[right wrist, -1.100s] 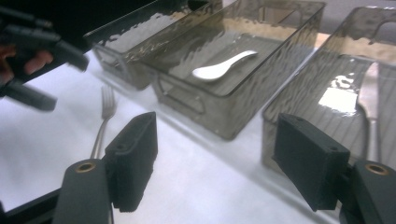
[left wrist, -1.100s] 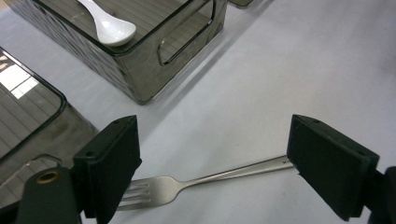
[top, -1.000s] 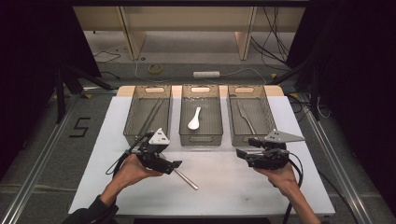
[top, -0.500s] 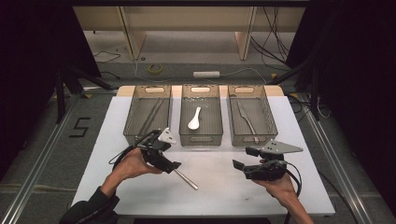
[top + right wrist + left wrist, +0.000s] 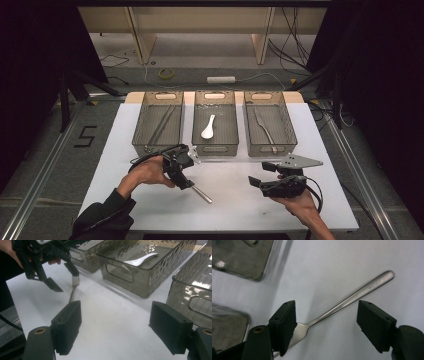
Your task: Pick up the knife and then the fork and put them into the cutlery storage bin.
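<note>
The fork [image 5: 342, 303] lies flat on the bench [image 5: 320, 130] toward its near edge, handle slanting crosswise between the left gripper's [image 5: 187, 181] parted, just-closing jaws, while the right gripper [image 5: 260, 181] hangs farther off, jaws apart.

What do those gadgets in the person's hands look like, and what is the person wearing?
Each hand holds a black tool with two blocky black jaws. The right gripper carries a grey three-cornered plate on top and trails a black cable. The left gripper trails a black cable too. A dark sleeve covers the left forearm; the right forearm is bare.
</note>
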Tool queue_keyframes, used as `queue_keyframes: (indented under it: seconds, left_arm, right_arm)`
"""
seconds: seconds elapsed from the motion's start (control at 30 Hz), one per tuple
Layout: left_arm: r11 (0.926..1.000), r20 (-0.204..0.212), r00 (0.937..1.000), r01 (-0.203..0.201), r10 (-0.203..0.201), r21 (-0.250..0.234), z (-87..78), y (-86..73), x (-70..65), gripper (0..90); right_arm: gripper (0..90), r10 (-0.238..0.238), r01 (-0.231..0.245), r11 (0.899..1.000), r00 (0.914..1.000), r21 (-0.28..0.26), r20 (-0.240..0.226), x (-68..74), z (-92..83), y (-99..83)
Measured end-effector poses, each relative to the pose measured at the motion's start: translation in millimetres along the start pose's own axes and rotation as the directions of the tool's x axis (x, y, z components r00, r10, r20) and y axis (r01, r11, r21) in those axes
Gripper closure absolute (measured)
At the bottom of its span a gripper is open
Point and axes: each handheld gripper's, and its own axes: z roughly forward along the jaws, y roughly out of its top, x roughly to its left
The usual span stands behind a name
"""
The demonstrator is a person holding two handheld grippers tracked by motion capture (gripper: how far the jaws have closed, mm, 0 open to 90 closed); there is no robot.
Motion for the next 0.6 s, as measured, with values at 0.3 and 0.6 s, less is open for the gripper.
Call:
queue_keyframes:
  seconds: [0.3, 0.6]
  left_arm:
    - [0.9950, 0.017, 0.9961, -0.087, 0.086, 0.048, 15.5, -1.6, -2.8, 39.7]
    - [0.9857, 0.028, 0.9892, -0.146, 0.144, 0.084, 21.5, -0.1, -4.2, 45.2]
  right_arm:
    - [26.6, -0.004, 0.004, 1.000, 1.0000, 0.001, -0.009, 0.8, 1.0, -0.4]
    - [25.4, -0.010, 0.009, 1.000, 0.9998, -0.005, -0.019, 3.1, 0.7, -0.1]
